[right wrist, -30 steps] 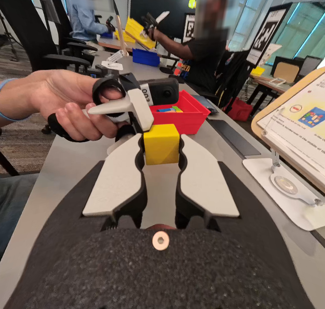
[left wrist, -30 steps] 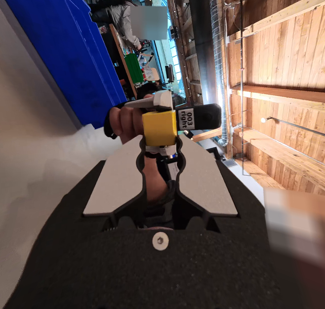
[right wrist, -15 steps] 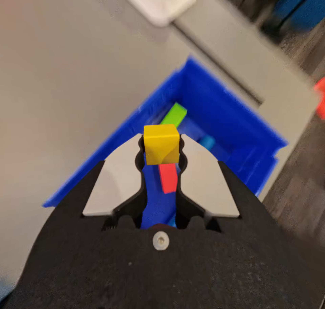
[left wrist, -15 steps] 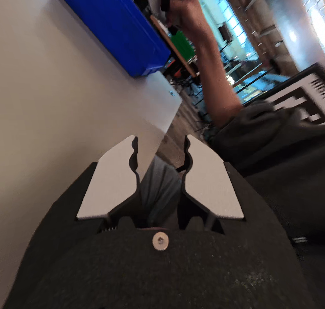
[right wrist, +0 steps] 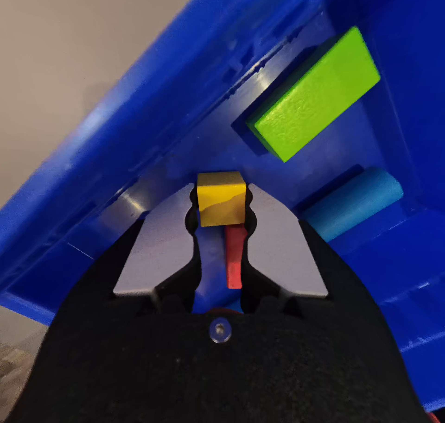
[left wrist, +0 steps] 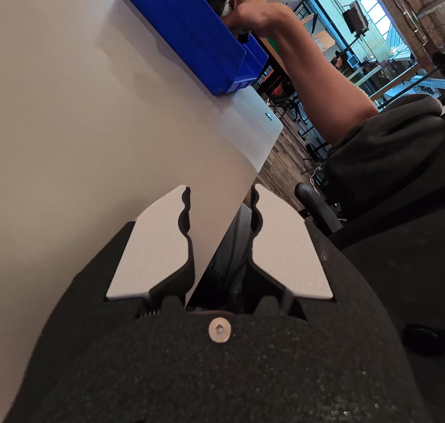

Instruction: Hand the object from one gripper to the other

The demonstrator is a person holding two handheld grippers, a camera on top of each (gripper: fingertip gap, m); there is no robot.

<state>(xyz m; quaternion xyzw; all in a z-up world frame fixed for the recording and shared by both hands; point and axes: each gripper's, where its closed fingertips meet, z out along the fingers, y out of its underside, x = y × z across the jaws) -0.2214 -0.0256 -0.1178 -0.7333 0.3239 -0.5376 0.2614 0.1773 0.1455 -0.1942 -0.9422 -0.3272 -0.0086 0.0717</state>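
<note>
My right gripper (right wrist: 220, 194) is shut on a yellow cube (right wrist: 220, 198) and holds it down inside a blue bin (right wrist: 144, 127), just above the bin's floor. My left gripper (left wrist: 219, 190) is open and empty, over the front edge of the grey table (left wrist: 72, 122). In the left wrist view the same blue bin (left wrist: 192, 33) stands far off on the table, and a person's hand (left wrist: 255, 14) holds the right gripper down in it, so that gripper is mostly hidden there.
A green flat block (right wrist: 317, 98), a light blue cylinder (right wrist: 354, 204) and a red block (right wrist: 233, 257) lie in the bin. The person's forearm (left wrist: 325, 79) and dark sleeve (left wrist: 385, 158) are at the right of the left wrist view, with a chair armrest (left wrist: 317, 211) below.
The left gripper let go of the yellow cube and drew back low over the table edge. The right gripper carried the cube away and down into the blue bin.
</note>
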